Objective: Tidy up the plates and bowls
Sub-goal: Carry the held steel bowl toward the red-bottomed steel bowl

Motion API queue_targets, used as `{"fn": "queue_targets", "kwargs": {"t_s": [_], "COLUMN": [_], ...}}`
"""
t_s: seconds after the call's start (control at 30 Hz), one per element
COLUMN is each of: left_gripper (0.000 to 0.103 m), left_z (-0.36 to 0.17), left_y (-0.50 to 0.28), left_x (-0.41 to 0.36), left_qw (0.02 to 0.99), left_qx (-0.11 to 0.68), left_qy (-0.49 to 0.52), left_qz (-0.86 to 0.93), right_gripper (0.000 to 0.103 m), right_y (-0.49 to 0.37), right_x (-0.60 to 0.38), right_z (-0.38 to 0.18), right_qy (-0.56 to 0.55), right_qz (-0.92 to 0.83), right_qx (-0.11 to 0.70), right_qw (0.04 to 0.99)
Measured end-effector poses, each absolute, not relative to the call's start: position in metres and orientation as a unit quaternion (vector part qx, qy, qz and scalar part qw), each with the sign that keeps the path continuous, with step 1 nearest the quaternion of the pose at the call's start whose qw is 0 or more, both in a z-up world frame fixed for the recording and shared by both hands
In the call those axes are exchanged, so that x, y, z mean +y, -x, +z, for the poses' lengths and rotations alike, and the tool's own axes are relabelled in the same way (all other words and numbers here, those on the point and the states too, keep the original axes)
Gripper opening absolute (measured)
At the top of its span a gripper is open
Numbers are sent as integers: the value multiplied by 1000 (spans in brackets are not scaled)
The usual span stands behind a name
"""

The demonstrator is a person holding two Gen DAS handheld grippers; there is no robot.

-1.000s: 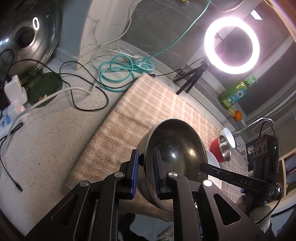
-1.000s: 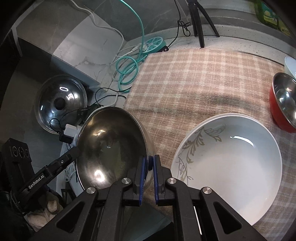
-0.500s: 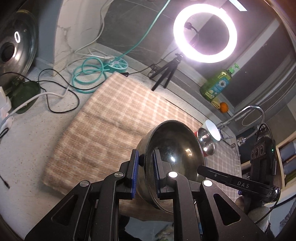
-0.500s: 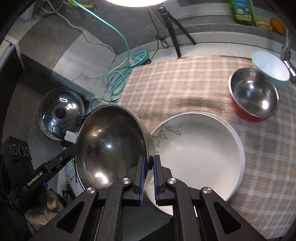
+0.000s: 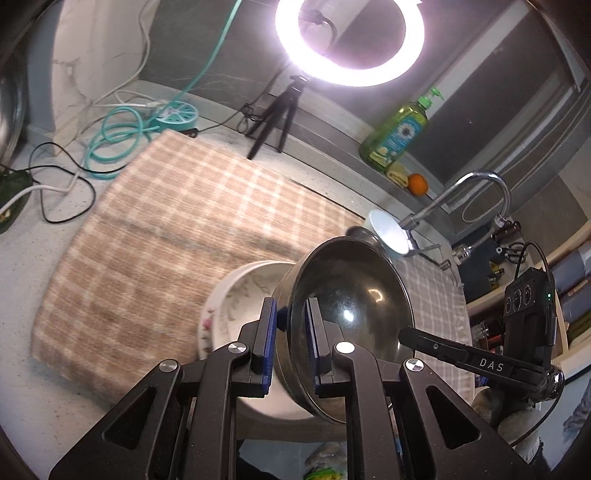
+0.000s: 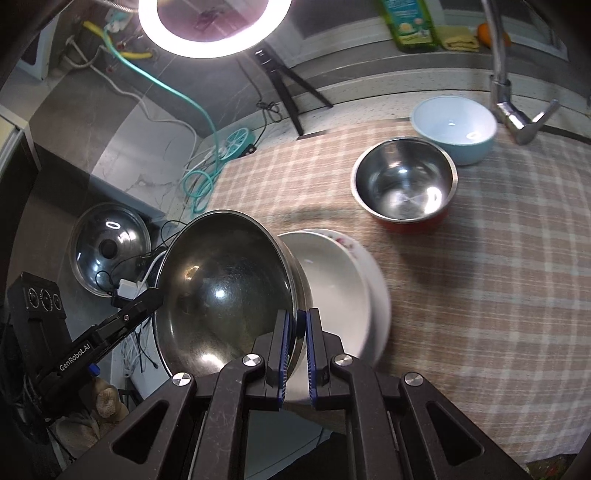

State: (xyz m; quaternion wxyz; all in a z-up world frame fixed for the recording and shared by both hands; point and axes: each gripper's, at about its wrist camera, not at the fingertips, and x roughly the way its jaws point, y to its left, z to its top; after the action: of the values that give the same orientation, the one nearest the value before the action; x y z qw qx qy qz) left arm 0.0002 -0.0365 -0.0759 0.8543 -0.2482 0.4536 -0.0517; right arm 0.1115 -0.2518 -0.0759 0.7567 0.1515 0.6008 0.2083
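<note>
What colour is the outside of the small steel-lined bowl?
Red, seen best in the right wrist view.

The steel bowl [image 5: 347, 314] hides the near right side of the white floral plate [image 5: 236, 295] behind it in the left wrist view, and in the right wrist view it covers that plate's [image 6: 343, 291] left part. Behind the bowl, only a rim sliver of the red-sided steel bowl [image 5: 356, 232] shows. The checked cloth [image 6: 480, 277] is smeared with blur around the plate. The pot lid [image 5: 11, 107] is cut by the left edge. The soap bottle [image 6: 410, 26] loses its top at the upper edge; its label is unreadable
</note>
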Motion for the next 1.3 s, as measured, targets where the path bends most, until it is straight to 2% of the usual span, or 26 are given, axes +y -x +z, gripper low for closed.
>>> {"fn": "queue_targets", "kwargs": {"t_s": [0.77, 1.3], "left_gripper": [13, 13], "left_z": [-107, -123], "left_y": [-29, -42], "left_x": [-148, -184], "left_qw": [831, 819], "left_qx": [493, 521], "left_qy": [228, 193], "left_qz": [-120, -141], "right_gripper": [8, 8], "right_y": [-100, -96], "right_x": [-375, -413], "right_z": [-84, -95], "right_qy": [-173, -193], "right_qz": [131, 100], "right_qx": [599, 599], "right_qw": [771, 771]}}
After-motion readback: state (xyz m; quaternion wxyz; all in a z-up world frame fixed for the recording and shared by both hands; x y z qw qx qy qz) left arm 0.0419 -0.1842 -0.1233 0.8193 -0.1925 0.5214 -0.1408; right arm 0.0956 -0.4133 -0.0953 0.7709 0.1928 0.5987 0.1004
